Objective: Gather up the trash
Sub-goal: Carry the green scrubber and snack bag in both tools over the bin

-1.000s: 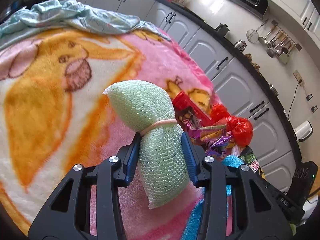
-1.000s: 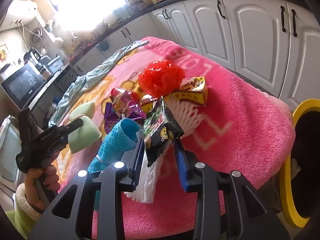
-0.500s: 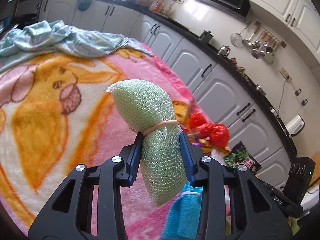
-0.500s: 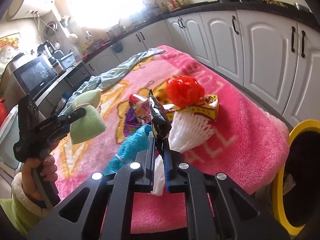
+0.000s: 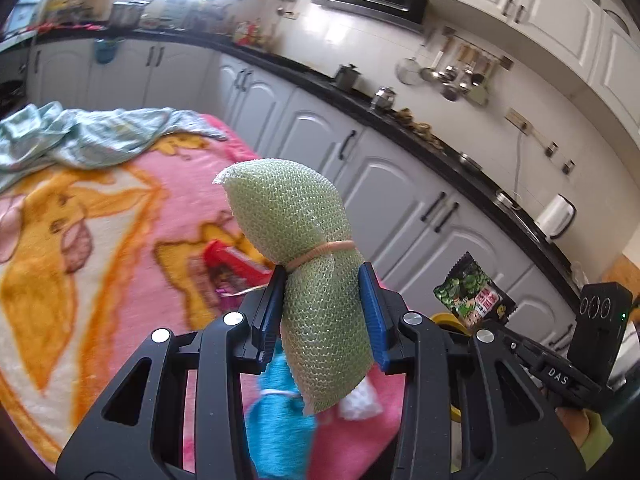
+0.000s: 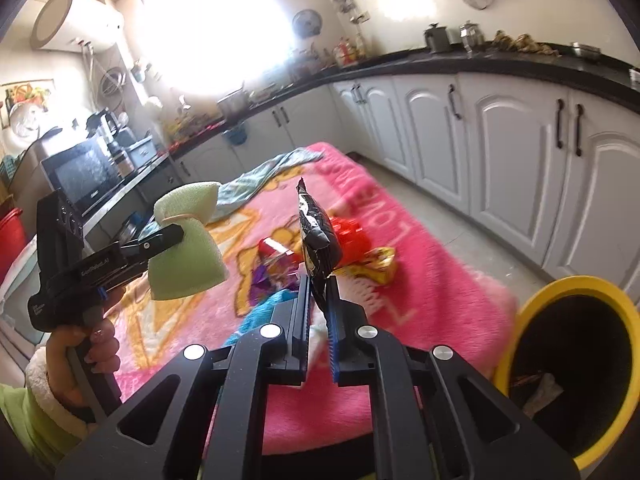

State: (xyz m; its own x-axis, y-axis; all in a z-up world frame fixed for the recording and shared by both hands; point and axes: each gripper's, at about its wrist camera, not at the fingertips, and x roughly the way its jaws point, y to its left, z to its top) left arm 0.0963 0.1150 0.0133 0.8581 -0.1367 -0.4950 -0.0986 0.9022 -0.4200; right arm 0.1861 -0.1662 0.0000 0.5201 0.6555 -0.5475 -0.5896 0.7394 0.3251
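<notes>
While both grippers are raised above the pink blanket, the contents are as follows.

Left gripper (image 5: 322, 312): fingers clamped on the lower half of a green mesh bundle (image 5: 304, 264); seen from the side in the right wrist view (image 6: 176, 236), held by the person's left hand (image 6: 86, 354).
Green mesh bundle: foam netting cinched at the waist with a rubber band (image 5: 320, 254); upper half bulges above the pads, lower end hangs below them; clear of the blanket.
Right gripper (image 6: 318, 304): fingers close together, pinching the bottom edge of a snack packet (image 6: 318, 240).
Snack packet: dark wrapper standing upright, edge-on in the right wrist view; in the left wrist view its green printed face (image 5: 472, 296) shows beside the left gripper's right finger.
Trash bin (image 6: 520, 320): yellow rim, dark inside, at the blanket's near right corner, below and right of the packet; some scraps lie in it.
Pink blanket (image 6: 420, 280): covers the work surface; orange cartoon print.
Remaining trash on blanket: red crumpled plastic (image 6: 354, 236), yellow wrapper (image 6: 376, 266), purple foil wrapper (image 6: 268, 278), red carton (image 5: 228, 256), blue mesh bundle (image 5: 276, 420), white foam netting (image 5: 360, 402); all grouped near the middle, beneath the grippers.
Pale green cloth (image 5: 88, 136): crumpled at the blanket's far end.
Surroundings: white cabinets (image 6: 512, 160) under a black countertop (image 5: 400, 120).
</notes>
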